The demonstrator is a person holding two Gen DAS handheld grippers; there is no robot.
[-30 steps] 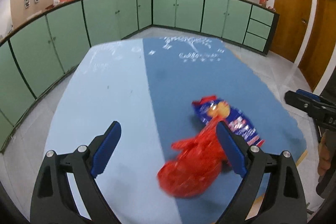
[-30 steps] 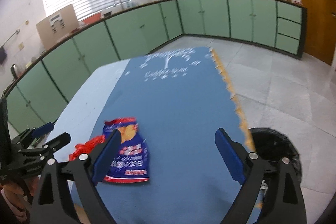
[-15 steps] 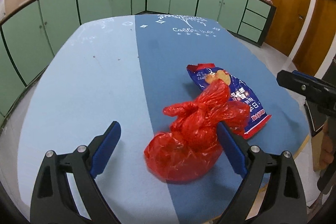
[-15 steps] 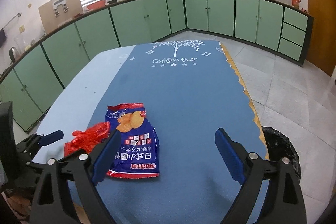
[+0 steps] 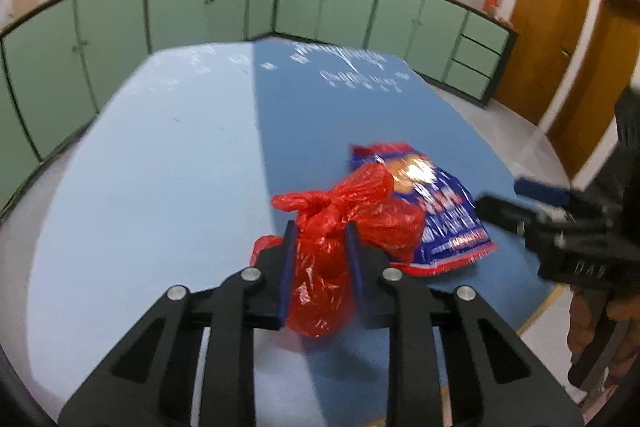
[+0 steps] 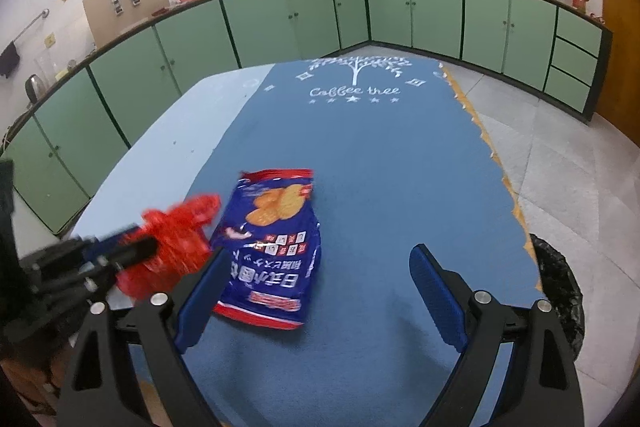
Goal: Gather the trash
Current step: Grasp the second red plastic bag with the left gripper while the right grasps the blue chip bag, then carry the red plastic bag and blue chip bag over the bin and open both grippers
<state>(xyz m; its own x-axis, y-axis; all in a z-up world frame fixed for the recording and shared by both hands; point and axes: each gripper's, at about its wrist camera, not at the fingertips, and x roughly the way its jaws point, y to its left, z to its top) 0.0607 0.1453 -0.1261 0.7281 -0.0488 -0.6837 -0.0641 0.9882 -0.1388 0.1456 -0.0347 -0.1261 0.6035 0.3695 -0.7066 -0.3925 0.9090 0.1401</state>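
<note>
A knotted red plastic bag lies at the near edge of the blue table. My left gripper has its jaws closing on the bag's middle, and the blue pads press into the plastic on both sides. A blue snack packet lies flat just right of the bag, partly under it. In the right wrist view the snack packet lies ahead of my right gripper, whose jaws stand open and apart from it. The red bag and left gripper show blurred at its left.
A bin with a black liner stands on the floor off the table's right edge. Green cabinets line the walls behind. A hand holds the right gripper at the table's right corner.
The left jaws have come together from wide open onto the red bag. The right gripper has moved nearer and lower over the snack packet, still open.
</note>
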